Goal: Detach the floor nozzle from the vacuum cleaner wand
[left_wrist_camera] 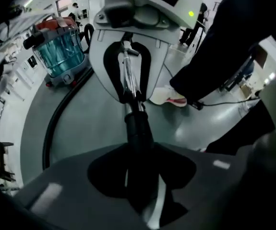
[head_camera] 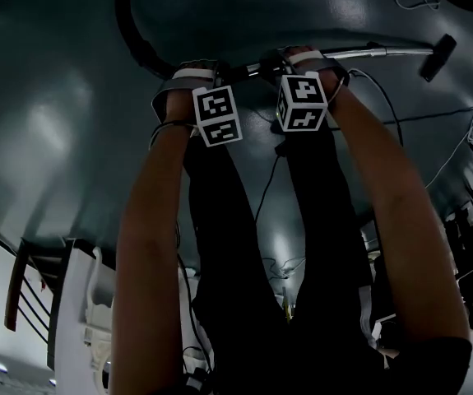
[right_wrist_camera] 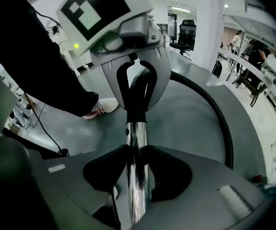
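A black hose (head_camera: 131,27) curves away at the far left, the canister (left_wrist_camera: 61,49) stands on the floor (head_camera: 47,122), and cables (head_camera: 401,120) trail at the right. The wand (head_camera: 368,53) lies level, with its long axis running left to right and the floor nozzle (head_camera: 438,56) at its right end. The left gripper (head_camera: 191,76) and right gripper (head_camera: 302,60) clamp the wand side by side, well left of the nozzle.

Two grippers (left_wrist_camera: 140,176) (right_wrist_camera: 137,176), one wand (right_wrist_camera: 137,147) — one hose (right_wrist_camera: 214,109)

Both forearms extend forward, side by side. Left gripper (left_wrist_camera: 140,153) and right gripper (right_wrist_camera: 137,153) point steeply downward, jaws clamped on the wand (right_wrist_camera: 137,131).
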A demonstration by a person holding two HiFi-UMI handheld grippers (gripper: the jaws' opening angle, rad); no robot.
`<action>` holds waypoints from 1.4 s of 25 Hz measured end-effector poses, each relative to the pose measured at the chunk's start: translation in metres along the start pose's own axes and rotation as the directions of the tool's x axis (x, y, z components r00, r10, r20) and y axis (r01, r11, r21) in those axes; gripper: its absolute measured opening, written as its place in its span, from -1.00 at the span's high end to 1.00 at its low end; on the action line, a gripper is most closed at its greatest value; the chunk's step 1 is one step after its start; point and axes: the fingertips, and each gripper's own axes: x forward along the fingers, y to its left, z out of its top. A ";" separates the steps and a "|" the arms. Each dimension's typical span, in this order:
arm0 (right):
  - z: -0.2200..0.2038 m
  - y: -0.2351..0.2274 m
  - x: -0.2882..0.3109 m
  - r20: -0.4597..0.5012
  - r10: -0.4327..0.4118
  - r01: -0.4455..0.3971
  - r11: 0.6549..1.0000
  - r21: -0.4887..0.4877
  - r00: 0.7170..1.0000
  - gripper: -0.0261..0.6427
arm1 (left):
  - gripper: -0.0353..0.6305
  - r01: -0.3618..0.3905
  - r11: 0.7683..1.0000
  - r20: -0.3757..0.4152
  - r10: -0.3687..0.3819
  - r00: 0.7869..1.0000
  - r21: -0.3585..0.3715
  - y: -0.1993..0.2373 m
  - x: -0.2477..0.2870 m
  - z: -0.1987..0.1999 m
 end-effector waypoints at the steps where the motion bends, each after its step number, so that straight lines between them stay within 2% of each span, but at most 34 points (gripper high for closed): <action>1: 0.002 0.002 -0.009 0.013 0.000 0.000 1.000 -0.004 1.000 0.47 | 0.44 0.027 0.999 0.011 -0.027 1.000 -0.018 -0.003 -0.009 0.005; 9: 0.013 0.022 -0.074 0.067 0.016 -0.014 0.999 -0.037 0.998 0.46 | 0.44 0.195 0.972 0.065 -0.188 0.980 -0.133 -0.022 -0.079 0.042; 12: 0.013 0.024 -0.094 0.065 0.009 -0.006 0.999 -0.049 0.998 0.45 | 0.43 0.234 0.960 0.100 -0.220 0.970 -0.155 -0.022 -0.104 0.060; 20: 0.019 0.016 -0.122 0.064 -0.010 0.017 0.994 -0.105 0.998 0.39 | 0.43 0.197 0.969 0.129 -0.179 0.975 -0.151 -0.008 -0.147 0.075; 22: 0.023 0.015 -0.129 0.068 0.000 0.005 0.996 -0.085 0.998 0.40 | 0.43 0.197 0.968 0.138 -0.176 0.975 -0.156 -0.007 -0.157 0.077; 28: 0.033 0.014 -0.146 0.056 0.044 -0.042 0.998 -0.048 0.997 0.42 | 0.43 0.250 0.948 0.145 -0.224 0.964 -0.197 -0.005 -0.180 0.079; 32: 0.029 0.008 -0.156 0.051 0.027 -0.025 0.999 -0.038 0.998 0.42 | 0.42 0.242 0.951 0.138 -0.219 0.966 -0.190 0.003 -0.187 0.087; 35: 0.028 0.007 -0.159 0.053 0.022 -0.020 0.999 -0.037 0.998 0.42 | 0.43 0.267 0.939 0.118 -0.247 0.962 -0.215 0.004 -0.188 0.089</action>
